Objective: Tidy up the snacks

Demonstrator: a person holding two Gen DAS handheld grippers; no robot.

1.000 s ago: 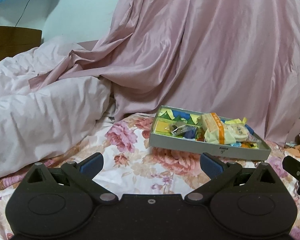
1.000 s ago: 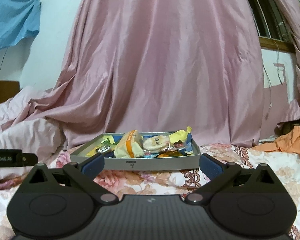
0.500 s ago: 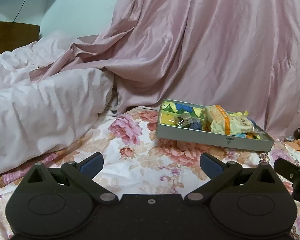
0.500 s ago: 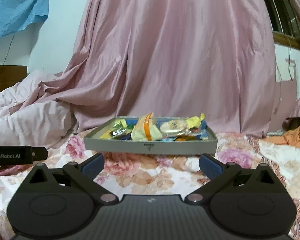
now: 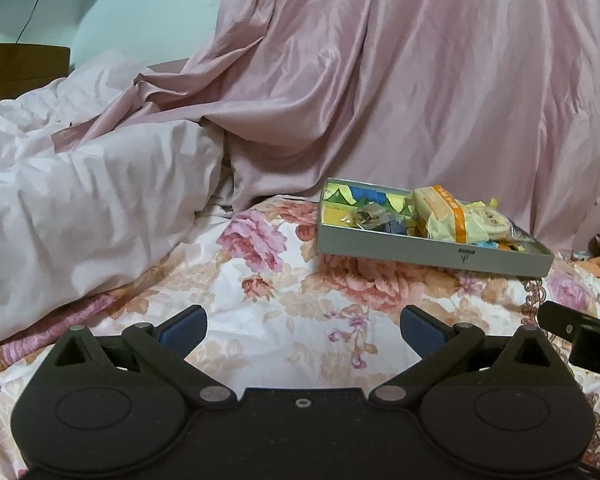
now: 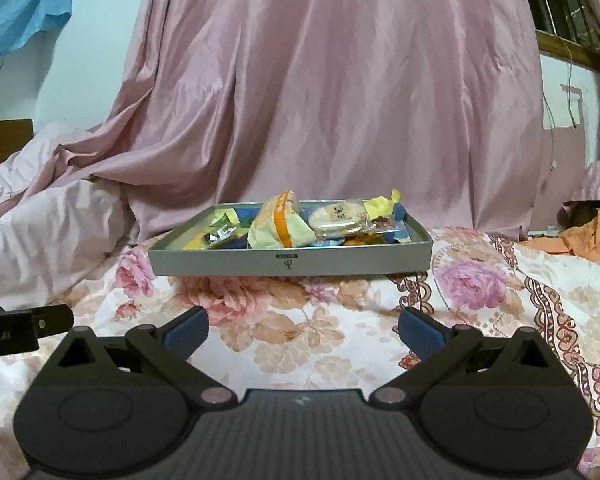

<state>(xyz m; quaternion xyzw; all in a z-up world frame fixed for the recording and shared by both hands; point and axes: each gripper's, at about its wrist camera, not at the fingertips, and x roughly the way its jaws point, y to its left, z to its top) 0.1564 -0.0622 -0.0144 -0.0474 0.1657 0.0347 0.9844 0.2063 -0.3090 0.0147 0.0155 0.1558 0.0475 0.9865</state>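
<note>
Left gripper [image 6: 10, 332] side reads "obot.AI"; tray [image 6: 290, 264] front label illegible.

The left matte black plastic tool [image 5: 303, 330] has two round embossed discs, silver pivot screws, angled link arms and blue ribbed pads [image 5: 422, 330] at its fingertips. The right matte black plastic tool [image 6: 303, 330] matches, with a ribbed centre plate at 6 o'clock bearing a small pale mark.
</note>
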